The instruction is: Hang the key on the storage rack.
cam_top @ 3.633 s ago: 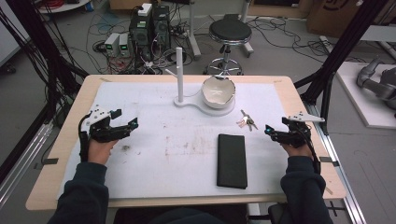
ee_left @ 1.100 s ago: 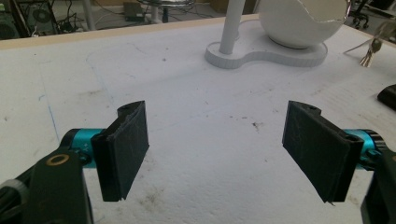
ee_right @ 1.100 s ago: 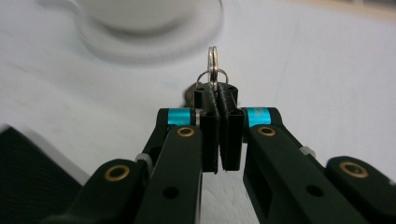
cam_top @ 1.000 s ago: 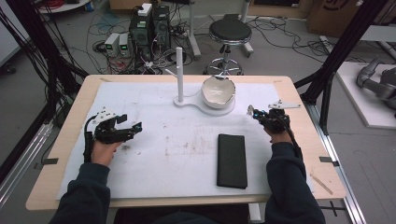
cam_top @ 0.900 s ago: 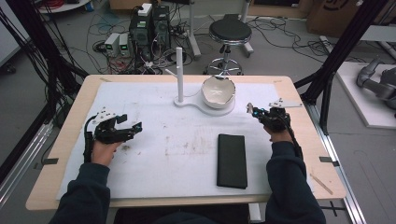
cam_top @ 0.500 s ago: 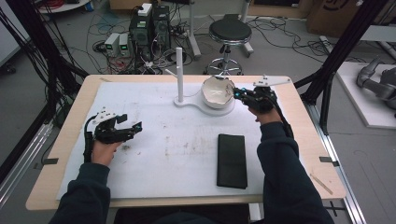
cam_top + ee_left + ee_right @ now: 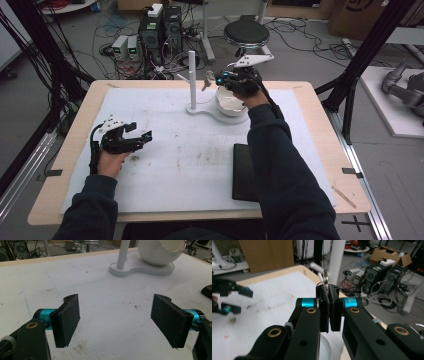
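Note:
My right gripper [image 7: 216, 78] hangs in the air above the white bowl [image 7: 231, 103], shut on a small bunch of keys [image 7: 205, 81]. The keys dangle just right of the white upright post [image 7: 192, 74] and close to its short side peg [image 7: 182, 77]. In the right gripper view a key and ring [image 7: 325, 278] stick up from between the closed pads [image 7: 324, 305], with the post [image 7: 337, 261] and peg [image 7: 315, 265] right behind. My left gripper [image 7: 142, 138] rests low over the white mat at the left, open, with nothing between its pads [image 7: 68, 317].
The post and bowl share a white base [image 7: 204, 111] at the back middle of the mat [image 7: 170, 165]. A flat black case [image 7: 243, 172] lies on the mat at the front right, partly under the right sleeve. The wooden table edge [image 7: 80, 120] frames the mat.
My right hand has lifted the keys off the table's right side and carried them up and left, past the bowl to the post. The left gripper has stayed in place.

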`<state>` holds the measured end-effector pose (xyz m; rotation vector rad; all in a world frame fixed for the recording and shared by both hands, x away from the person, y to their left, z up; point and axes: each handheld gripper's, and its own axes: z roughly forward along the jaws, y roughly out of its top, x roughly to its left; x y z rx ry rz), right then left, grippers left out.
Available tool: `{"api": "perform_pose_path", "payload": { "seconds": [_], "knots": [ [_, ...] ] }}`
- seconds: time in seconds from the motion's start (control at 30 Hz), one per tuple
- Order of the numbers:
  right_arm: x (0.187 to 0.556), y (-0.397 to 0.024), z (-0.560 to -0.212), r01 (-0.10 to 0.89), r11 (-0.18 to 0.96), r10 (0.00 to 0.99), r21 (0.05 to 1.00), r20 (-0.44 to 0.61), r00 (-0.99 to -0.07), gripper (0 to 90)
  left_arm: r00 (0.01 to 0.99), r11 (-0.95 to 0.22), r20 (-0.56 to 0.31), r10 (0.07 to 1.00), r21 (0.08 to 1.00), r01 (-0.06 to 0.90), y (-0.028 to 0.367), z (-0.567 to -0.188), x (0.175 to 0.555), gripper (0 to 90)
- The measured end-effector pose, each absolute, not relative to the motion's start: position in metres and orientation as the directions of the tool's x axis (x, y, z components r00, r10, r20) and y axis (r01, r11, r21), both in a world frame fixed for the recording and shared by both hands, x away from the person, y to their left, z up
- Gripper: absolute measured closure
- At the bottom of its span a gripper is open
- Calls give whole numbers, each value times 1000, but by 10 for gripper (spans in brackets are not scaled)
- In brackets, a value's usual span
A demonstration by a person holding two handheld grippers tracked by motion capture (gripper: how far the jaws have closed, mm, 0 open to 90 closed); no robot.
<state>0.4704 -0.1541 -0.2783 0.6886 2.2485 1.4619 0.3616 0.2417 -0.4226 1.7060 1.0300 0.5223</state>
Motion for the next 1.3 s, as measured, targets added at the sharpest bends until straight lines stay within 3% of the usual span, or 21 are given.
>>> {"api": "perform_pose_path", "payload": {
  "seconds": [0.37,0.97,1.0,1.13,1.27,1.3],
  "knots": [
    [488,-107,-265,178,371,546,912,-59,-836,889,535,-93,-139,833,919,383,244,-422,361,233],
    [500,-109,-273,241,371,604,897,-36,-796,873,532,-91,-140,835,919,385,247,-423,360,232],
    [499,-110,-273,241,375,608,895,-41,-793,846,531,-88,-142,835,919,385,246,-423,360,232],
    [493,-123,-275,255,370,636,893,-43,-770,537,531,-86,-143,835,920,383,247,-423,359,232],
    [478,-140,-283,227,415,648,881,-111,-753,463,530,-78,-147,835,922,379,248,-422,358,232],
    [469,-153,-292,241,462,651,854,-141,-746,400,531,-75,-148,834,924,375,248,-422,358,232]
  ]
}}
